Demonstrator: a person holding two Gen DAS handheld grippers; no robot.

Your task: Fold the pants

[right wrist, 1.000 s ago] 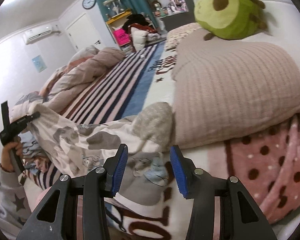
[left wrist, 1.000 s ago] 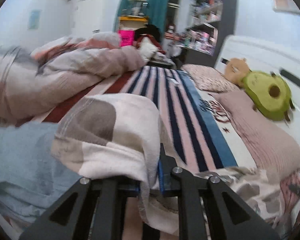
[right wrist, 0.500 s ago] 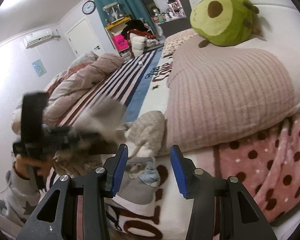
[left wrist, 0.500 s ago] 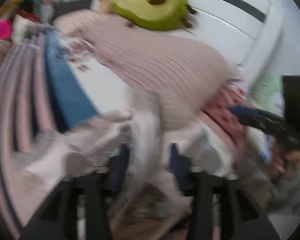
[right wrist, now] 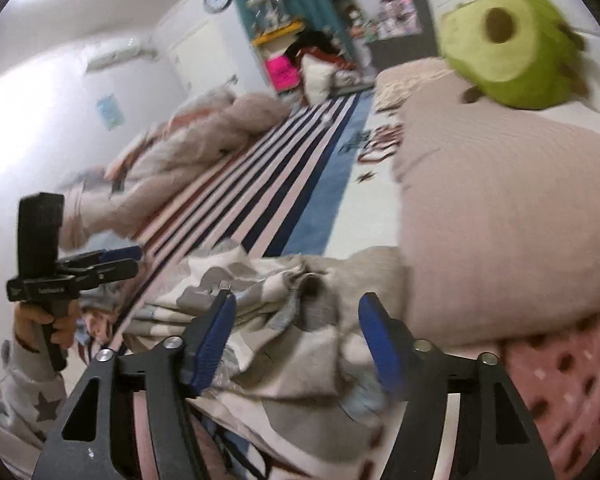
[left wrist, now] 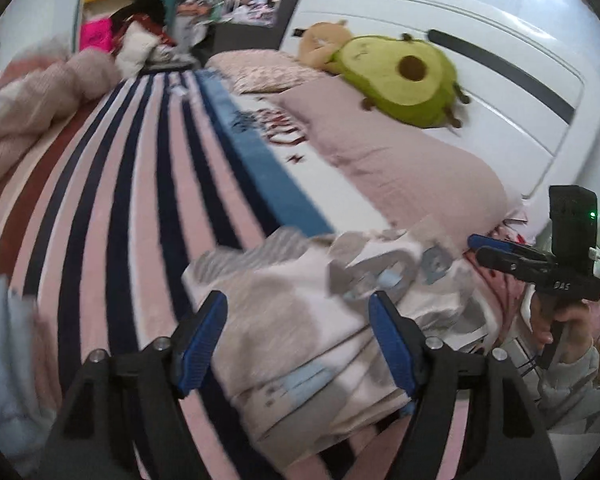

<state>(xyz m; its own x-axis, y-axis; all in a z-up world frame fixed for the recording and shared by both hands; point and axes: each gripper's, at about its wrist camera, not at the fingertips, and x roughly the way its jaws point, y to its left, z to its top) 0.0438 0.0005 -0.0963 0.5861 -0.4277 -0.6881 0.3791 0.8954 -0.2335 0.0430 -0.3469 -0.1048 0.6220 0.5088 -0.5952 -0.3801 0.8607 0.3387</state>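
You have swung your left gripper [left wrist: 296, 332] across to the pillow end and let the cloth go; its jaws are opening, pads clear of the pants [left wrist: 300, 320] bundled below. Your right gripper [right wrist: 294, 332] is opening too, gripping nothing. The pants lie folded over on the striped bedspread [left wrist: 148, 200] beside the pink pillow [right wrist: 500, 220].

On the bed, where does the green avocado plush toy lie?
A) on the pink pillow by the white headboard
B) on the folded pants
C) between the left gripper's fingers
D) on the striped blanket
A: the avocado plush toy rests on the far end of the pink pillow, against the white headboard, well apart from the pants and the striped blanket.
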